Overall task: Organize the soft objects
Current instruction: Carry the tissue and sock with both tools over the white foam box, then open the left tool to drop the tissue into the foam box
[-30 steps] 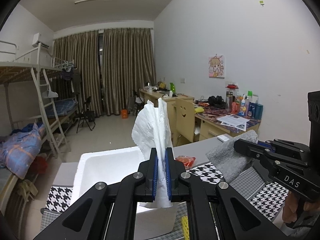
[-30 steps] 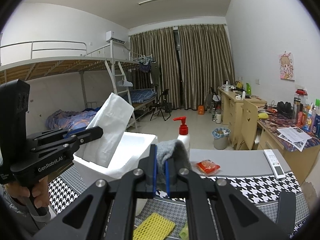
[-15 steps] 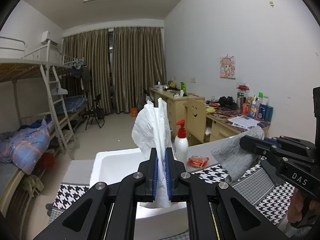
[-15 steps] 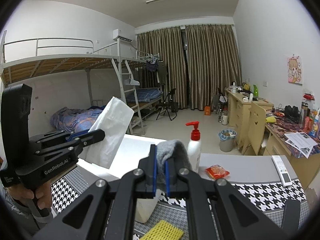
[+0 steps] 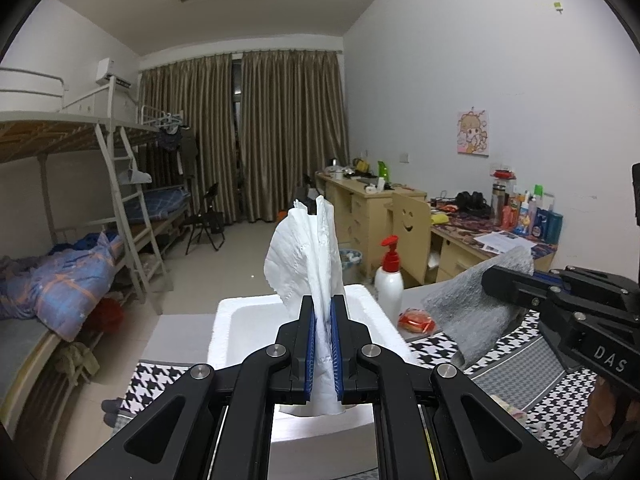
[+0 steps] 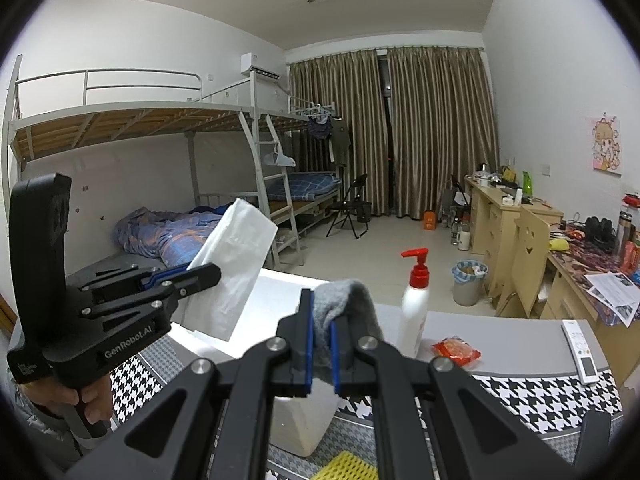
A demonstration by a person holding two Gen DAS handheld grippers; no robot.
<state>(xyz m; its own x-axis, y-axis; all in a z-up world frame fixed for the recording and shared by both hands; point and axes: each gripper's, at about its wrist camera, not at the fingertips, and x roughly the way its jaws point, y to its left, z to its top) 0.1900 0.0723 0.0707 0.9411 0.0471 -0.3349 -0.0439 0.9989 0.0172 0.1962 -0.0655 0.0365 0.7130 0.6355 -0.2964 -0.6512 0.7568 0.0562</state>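
From my right wrist view, the yellow sponge [image 6: 352, 466] at six o'clock was cut off by the frame edge and my gripper's arms. The foam box [image 5: 240, 316] interior stayed hidden behind the white tissue [image 5: 310, 264]. Desk bottles [image 5: 528, 216] at three o'clock were too small to read.

tissue [image 5: 308, 256]: crinkled white paper | cloth [image 5: 476, 312]: fuzzy grey fabric | box [image 5: 240, 320]: matt white foam

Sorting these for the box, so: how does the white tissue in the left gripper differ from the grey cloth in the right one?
The white tissue is thin, crinkled paper standing upright; the grey cloth is thick, fuzzy fabric that droops. The tissue is held over the white foam box, the cloth beside it. Both are soft and clamped in a shut gripper.
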